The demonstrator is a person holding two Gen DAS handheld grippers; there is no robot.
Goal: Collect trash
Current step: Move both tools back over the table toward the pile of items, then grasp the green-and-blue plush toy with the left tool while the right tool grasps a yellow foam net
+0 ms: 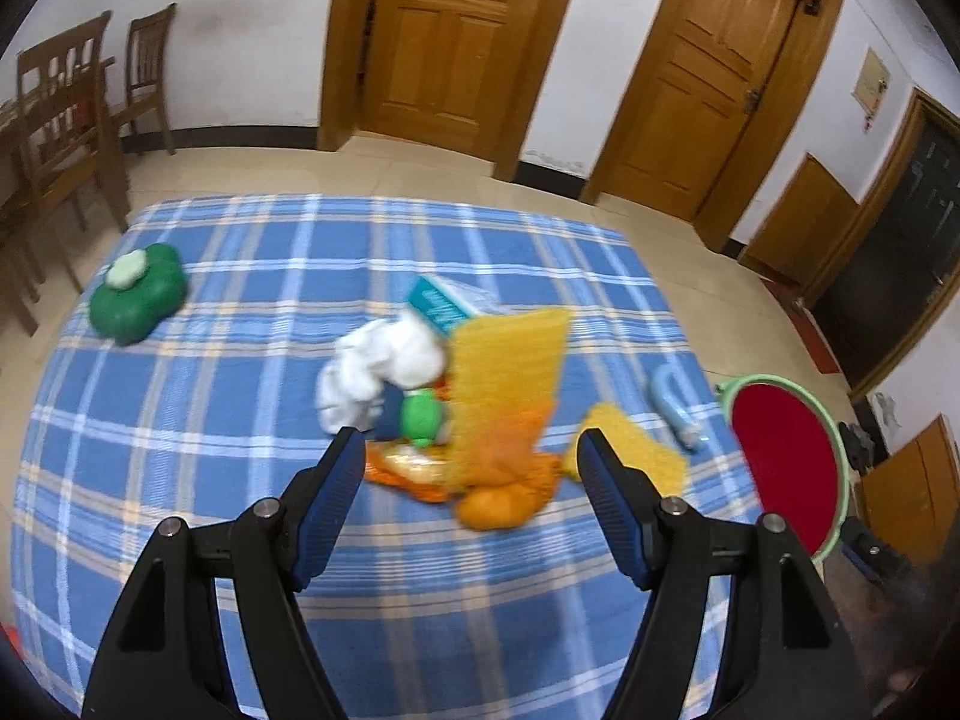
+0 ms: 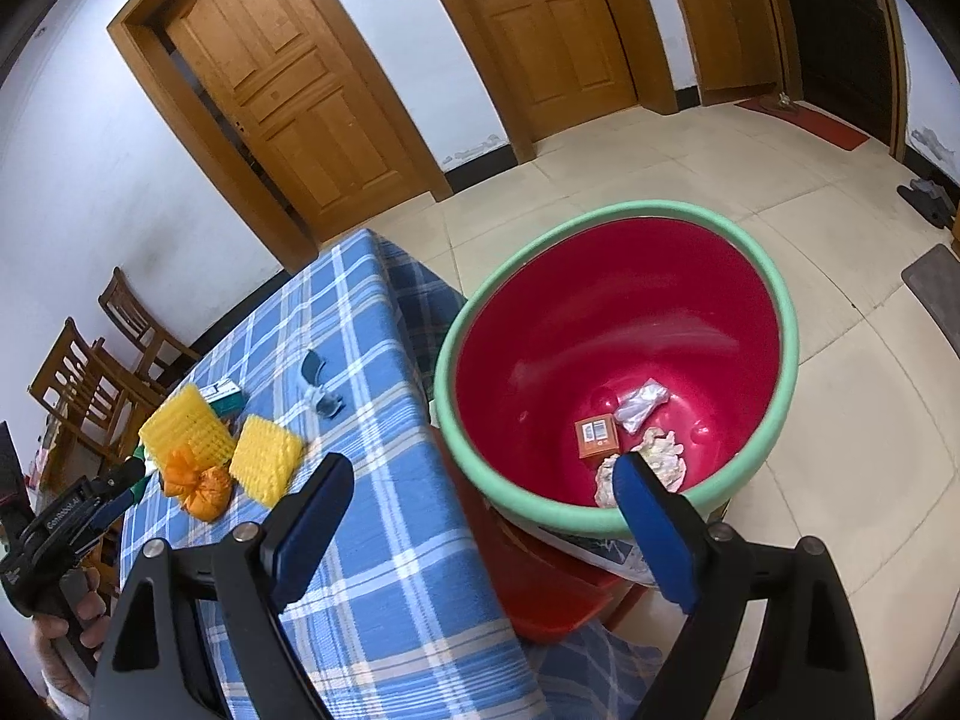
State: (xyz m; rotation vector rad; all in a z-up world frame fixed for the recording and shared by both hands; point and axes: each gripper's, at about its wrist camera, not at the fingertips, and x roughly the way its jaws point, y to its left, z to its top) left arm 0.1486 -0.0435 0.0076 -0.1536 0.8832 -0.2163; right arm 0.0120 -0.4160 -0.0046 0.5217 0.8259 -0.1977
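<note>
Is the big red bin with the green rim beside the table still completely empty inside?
No. In the right wrist view the red plastic bin already holds a small orange box, a clear crumpled wrapper and crumpled white paper at its bottom.

Below the right gripper [image 2: 480, 483], a glossy, smooth plastic bin [image 2: 624, 324]. Woven checked cloth [image 1: 252, 360] ahead of the left gripper [image 1: 471, 453]; blurred yellow foam netting [image 1: 504, 360], seemingly ribbed.

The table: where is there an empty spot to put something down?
Bare cloth lies between the green container and the white crumpled paper, and along the near edge of the tablecloth. The middle is crowded: yellow foam nets, orange bag, teal box.
</note>
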